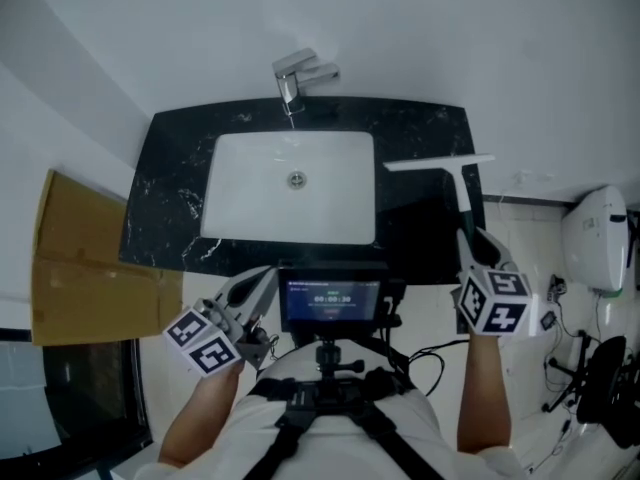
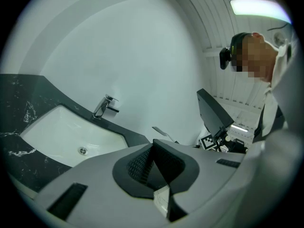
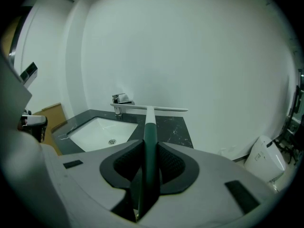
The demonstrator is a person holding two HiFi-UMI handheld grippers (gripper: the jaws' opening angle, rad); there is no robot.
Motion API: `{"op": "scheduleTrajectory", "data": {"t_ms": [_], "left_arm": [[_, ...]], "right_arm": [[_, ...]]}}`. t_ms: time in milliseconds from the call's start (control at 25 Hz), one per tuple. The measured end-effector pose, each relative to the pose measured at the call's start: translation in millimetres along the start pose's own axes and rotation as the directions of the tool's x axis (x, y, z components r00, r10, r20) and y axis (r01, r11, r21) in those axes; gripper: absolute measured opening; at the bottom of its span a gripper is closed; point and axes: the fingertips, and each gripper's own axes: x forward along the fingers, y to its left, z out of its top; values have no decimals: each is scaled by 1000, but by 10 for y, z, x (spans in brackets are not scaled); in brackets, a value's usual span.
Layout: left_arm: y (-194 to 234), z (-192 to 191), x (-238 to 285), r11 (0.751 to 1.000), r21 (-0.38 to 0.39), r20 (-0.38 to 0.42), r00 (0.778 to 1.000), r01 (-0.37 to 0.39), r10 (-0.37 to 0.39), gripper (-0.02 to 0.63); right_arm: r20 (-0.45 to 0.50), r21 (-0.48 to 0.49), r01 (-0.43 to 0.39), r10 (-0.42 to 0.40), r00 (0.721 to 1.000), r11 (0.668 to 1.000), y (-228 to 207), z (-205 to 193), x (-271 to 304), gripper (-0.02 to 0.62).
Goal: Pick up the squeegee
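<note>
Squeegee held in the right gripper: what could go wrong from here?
1. The right gripper clamps the squeegee only near the end of its handle, with the wide blade far out front. It could pivot or slip in the jaws.
2. The blade's left end points toward the faucet. A careless swing that way might clip it.

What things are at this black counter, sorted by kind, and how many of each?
White squeegee with dark green handle: 1
Chrome faucet: 1
White rectangular sink basin: 1
Grey hand-held grippers: 2, the left gripper and the right gripper
Total: 5
</note>
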Motion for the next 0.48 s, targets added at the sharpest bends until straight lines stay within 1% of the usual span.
{"op": "scheduleTrajectory", "data": {"t_ms": [200, 480], "left_arm": [[-260, -61, 51, 999, 8, -14, 999, 40, -40, -6], [-219, -88, 94, 997, 7, -30, 997, 77, -77, -6]], "right_arm": [[45, -10, 16, -16, 999, 1000, -64, 110, -436, 80], [66, -26, 43, -41, 997, 999, -5, 166, -590, 80]]}}
